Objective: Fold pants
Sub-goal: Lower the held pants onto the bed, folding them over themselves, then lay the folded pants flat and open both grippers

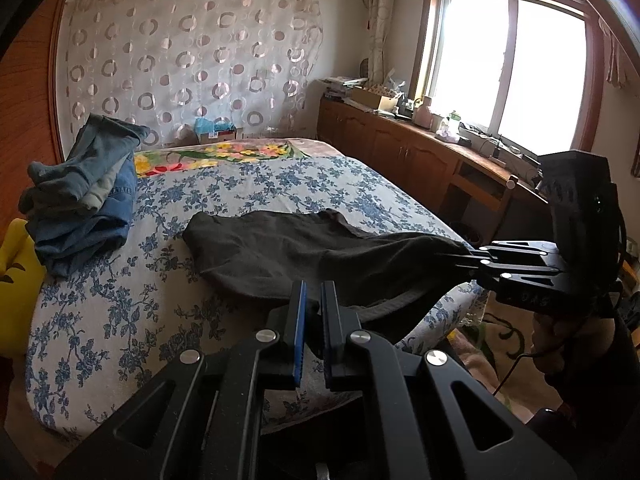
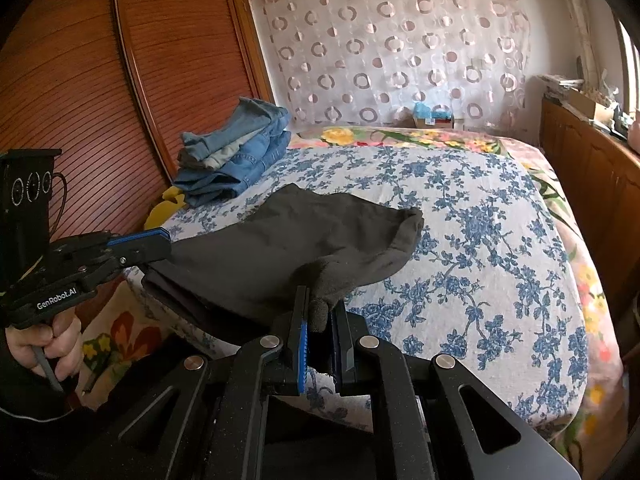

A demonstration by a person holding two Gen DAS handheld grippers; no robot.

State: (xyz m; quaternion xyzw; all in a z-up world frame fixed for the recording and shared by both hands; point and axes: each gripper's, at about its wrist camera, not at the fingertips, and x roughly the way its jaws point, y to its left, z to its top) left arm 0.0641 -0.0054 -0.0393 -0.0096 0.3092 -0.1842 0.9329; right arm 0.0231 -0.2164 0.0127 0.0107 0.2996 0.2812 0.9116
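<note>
Where both claws pinch pants (image 2: 280, 248) | grip points hidden

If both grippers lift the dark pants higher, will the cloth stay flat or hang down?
The dark pants will probably hang: they already sag between the left gripper and right gripper. They look thin, likely light.

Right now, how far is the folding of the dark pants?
Done: a pile of folded jeans lies at the bed's far side. In hand: the left gripper and the right gripper are both shut on the near edge of the dark pants, which lie partly on the bed. Left: folding them and stacking them.
</note>
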